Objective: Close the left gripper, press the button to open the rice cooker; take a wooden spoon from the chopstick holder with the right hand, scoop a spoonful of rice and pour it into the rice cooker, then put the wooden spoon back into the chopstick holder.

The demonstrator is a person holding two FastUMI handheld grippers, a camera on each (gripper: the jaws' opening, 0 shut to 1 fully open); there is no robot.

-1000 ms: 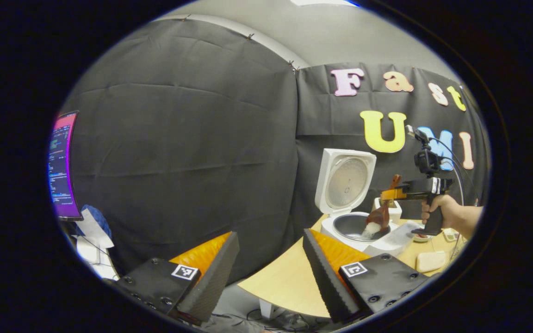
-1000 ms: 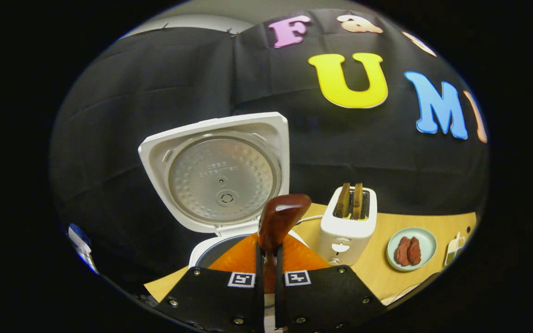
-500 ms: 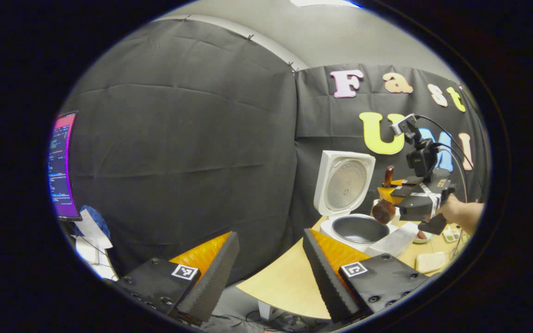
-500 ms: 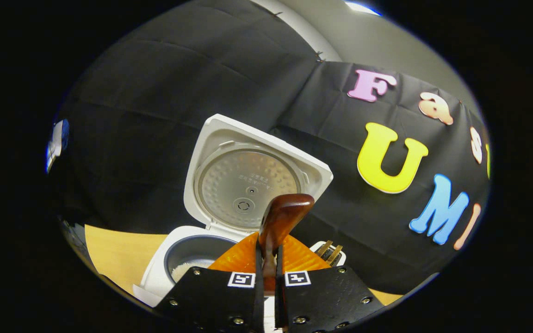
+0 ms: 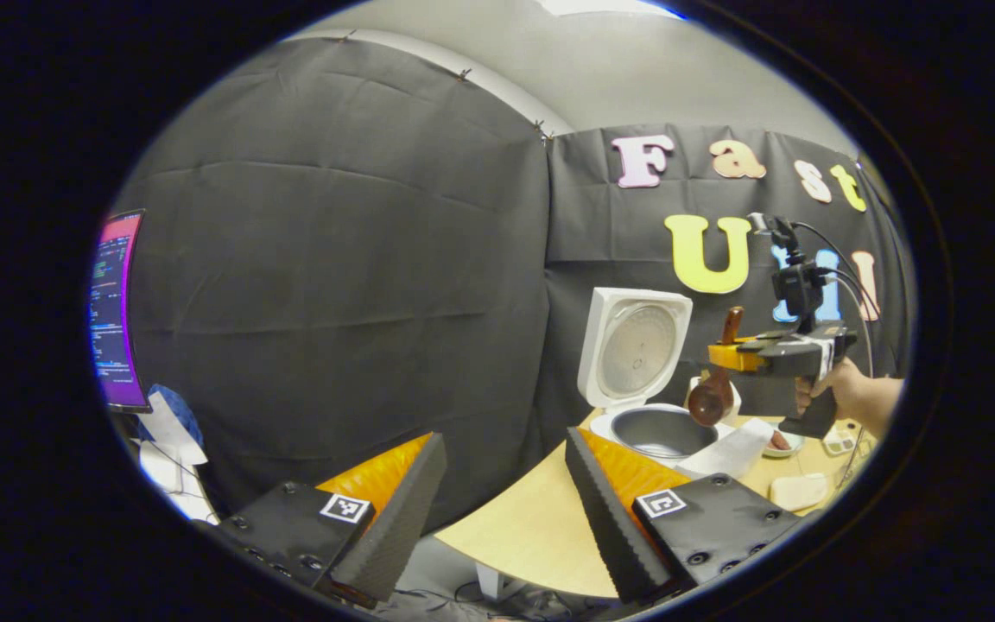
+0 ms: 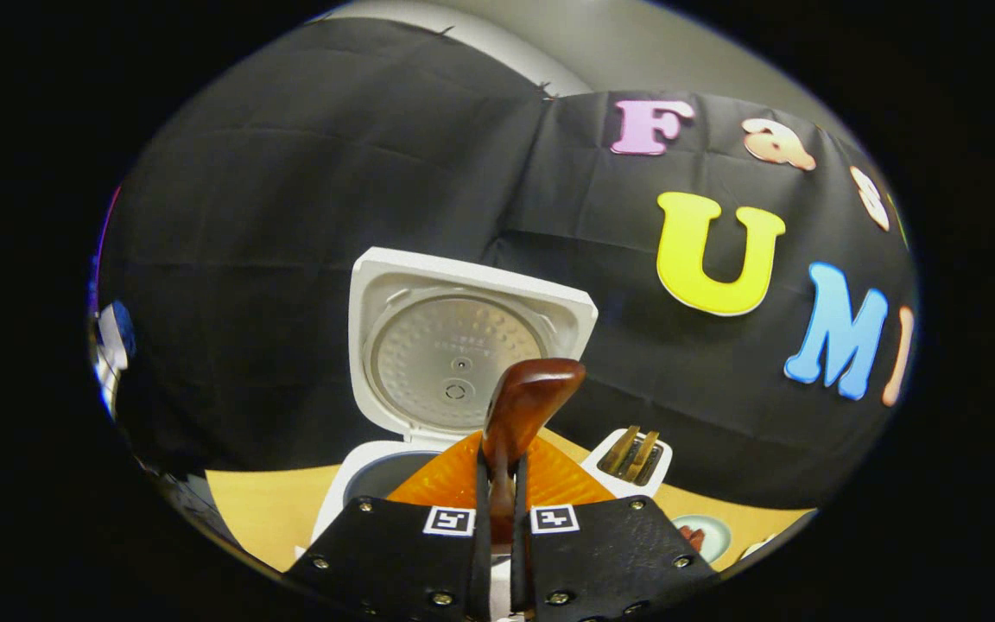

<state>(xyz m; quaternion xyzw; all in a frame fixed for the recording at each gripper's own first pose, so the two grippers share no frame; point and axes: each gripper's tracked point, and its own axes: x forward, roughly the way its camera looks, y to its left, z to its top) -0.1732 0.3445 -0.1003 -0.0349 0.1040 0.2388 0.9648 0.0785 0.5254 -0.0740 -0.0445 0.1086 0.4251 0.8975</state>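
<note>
While the rice cooker (image 5: 640, 397) sits at the back of the bench (image 5: 541, 527) with its lid (image 5: 633, 345) standing straight up, the right gripper (image 5: 726, 356) hangs beside and just above its rim, and between its two fingers, pinched tight, is the wooden spoon (image 5: 716, 380). From the left gripper view the spoon hangs nearly upright, bowl down, handle tip poking up above the fingers; that dark round bowl sits over the right edge of the grey inner pot (image 5: 657, 429), and whether any rice is in it, I can't make out. A hand (image 5: 843, 393) grips the handle of that tool from the right.

Over to the right gripper view: the spoon's glossy brown handle (image 6: 519, 415) rises straight out of the narrow slot between the black finger plates, both plates pressed against it. Beyond it, the cooker's lid (image 6: 463, 345) shows its dimpled metal liner, and the pot's dark rim peeks out low on the left. Behind and to the right stands a white toaster (image 6: 631, 453) with two slices standing in its slots, and a pale plate (image 6: 705, 536) lies at the lower right with something reddish on it.

The left gripper (image 5: 506, 484) is held low at the near edge of the bench, well apart from the cooker, its fingers spread wide with nothing between them. Far left, a monitor (image 5: 116, 311) glows against the dark cloth.
</note>
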